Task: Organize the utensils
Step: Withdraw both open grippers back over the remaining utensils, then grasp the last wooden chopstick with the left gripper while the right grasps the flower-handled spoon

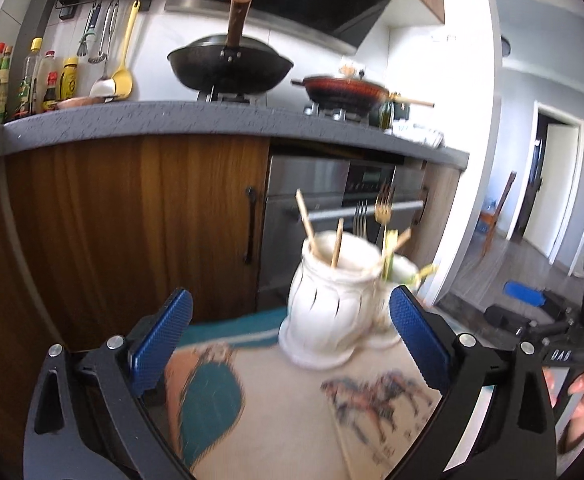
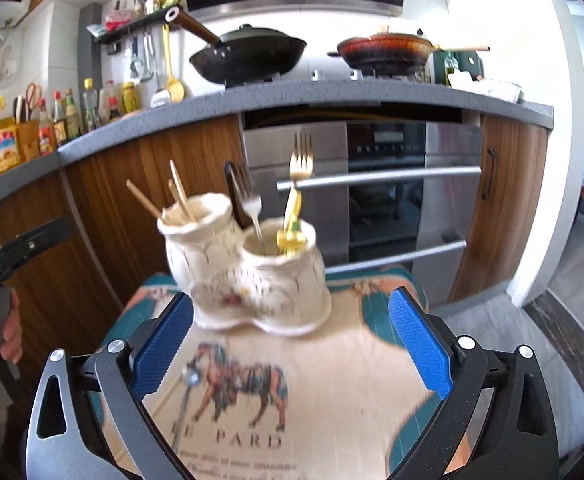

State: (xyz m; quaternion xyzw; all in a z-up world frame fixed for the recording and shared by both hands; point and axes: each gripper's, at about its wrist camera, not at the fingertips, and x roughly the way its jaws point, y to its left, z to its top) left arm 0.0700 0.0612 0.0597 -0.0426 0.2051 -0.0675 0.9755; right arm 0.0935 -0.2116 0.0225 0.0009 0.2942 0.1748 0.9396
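Two open claws (image 2: 292, 340); two-cup holder (image 2: 247, 264), two forks (image 2: 300, 156).

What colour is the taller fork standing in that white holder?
Gold, with a yellowish handle, in the white holder. The right wrist view shows it best.

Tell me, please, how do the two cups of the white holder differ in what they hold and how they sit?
The left cup holds wooden chopsticks that lean left; the right cup holds a gold fork and a silver fork, tines up. The left cup's rim sits higher than the right cup's. Both are cream ceramic, joined at the base, and stand on the printed cloth.
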